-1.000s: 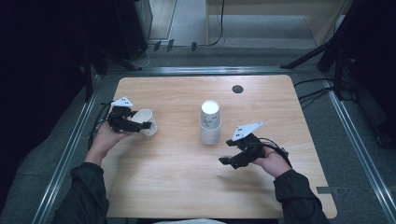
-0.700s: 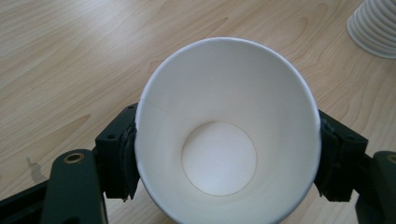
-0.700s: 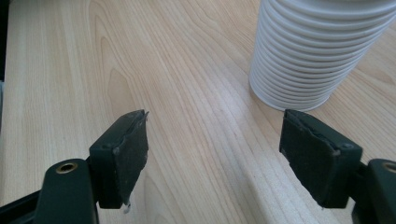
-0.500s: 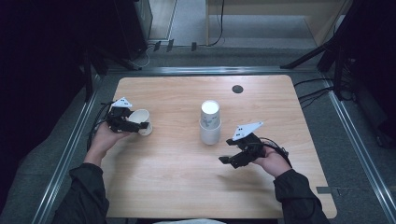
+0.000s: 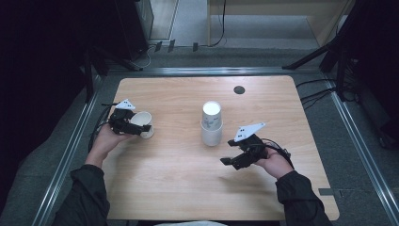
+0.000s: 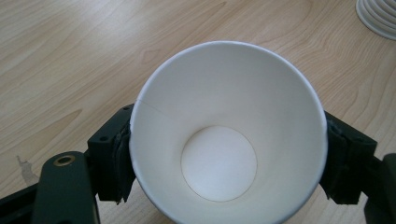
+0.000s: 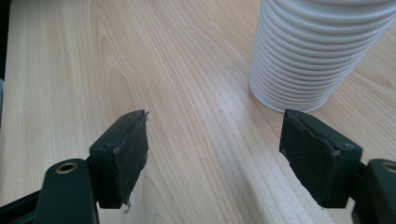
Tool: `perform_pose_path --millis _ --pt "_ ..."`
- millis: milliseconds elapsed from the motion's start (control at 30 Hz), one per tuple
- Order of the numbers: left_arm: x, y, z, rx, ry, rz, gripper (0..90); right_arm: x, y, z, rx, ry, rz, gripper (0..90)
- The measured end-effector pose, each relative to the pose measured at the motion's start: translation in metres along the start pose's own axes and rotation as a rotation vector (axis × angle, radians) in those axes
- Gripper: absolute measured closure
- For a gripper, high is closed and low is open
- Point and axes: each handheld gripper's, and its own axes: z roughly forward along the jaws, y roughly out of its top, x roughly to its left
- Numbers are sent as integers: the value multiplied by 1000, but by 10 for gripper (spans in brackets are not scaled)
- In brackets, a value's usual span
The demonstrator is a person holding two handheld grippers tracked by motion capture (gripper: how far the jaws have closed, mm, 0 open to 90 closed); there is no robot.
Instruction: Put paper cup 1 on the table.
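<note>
A white paper cup [image 6: 228,140] stands upright on the wooden table [image 5: 179,188], at its left side, where it also shows as a small cup [image 5: 143,125]. My left gripper [image 5: 137,126] straddles it, one black pad on each side of its wall. The jaws have just been opening; the cup's rim is round and unsqueezed. A tall stack of white paper cups [image 5: 211,123] stands mid-table; its ribbed side [image 7: 317,51] is ahead and right of my right gripper [image 7: 212,154]. My right gripper [image 5: 229,151] hovers open and empty, in front of the stack.
A small dark round hole [image 5: 239,90] sits in the table near its far edge. Cables [image 5: 96,129] trail off the left side from the left gripper. A metal frame rail [image 5: 66,155] borders the table, with grey floor beyond.
The left jaws stand wider around the cup than before. The cup has shifted very slightly. Both hands and the right gripper stay where they were.
</note>
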Motion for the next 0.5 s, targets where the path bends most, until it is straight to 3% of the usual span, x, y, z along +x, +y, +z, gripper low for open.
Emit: perform_pose_path --millis 167,367,500 --pt "-1 1 1 8 -26 -7 184 0 1 0 5 -1 -5 239" --pt "-1 2 -1 -17 -71 -23 128 2 3 -3 -20 0 -13 240" --pt "-2 3 -3 -18 -76 -29 123 2 3 -4 -22 -3 -18 240"
